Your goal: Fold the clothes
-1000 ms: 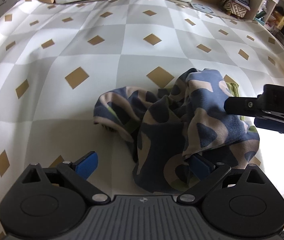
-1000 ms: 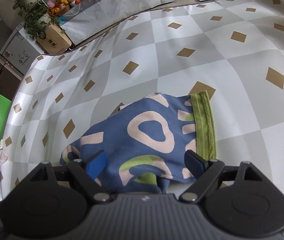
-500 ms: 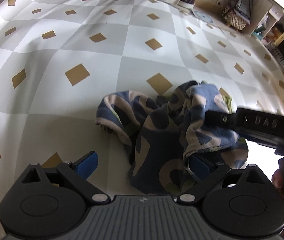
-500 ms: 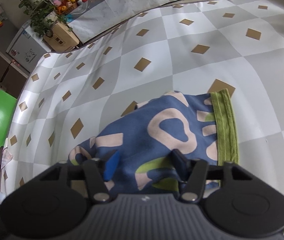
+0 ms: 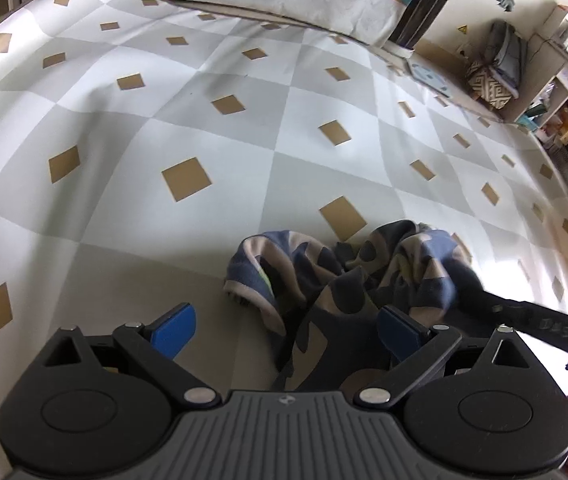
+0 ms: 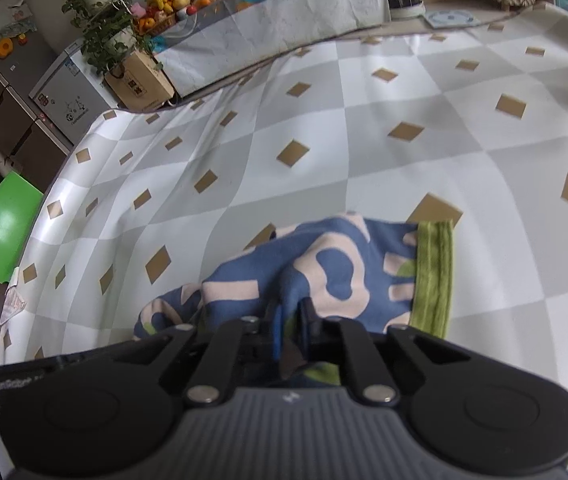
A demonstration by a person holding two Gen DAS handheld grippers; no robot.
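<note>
The blue patterned garment (image 6: pixel 324 276) lies crumpled on the checkered cloth (image 6: pixel 364 148), in the lower middle of the right wrist view, and the right gripper (image 6: pixel 290 326) is clenched on a raised fold of it. The left gripper (image 5: pixel 284 326) stands released, its jaws wide, with the garment's edge near its right finger. Because only one fold is pinched, lifting may drag the whole bundle or let the fabric slip out.

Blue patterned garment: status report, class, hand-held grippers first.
Right hand-held gripper shut on blue patterned garment. Left hand-held gripper open, garment partly between its fingers. Garment crumpled on checked cloth. Nothing blocking.
</note>
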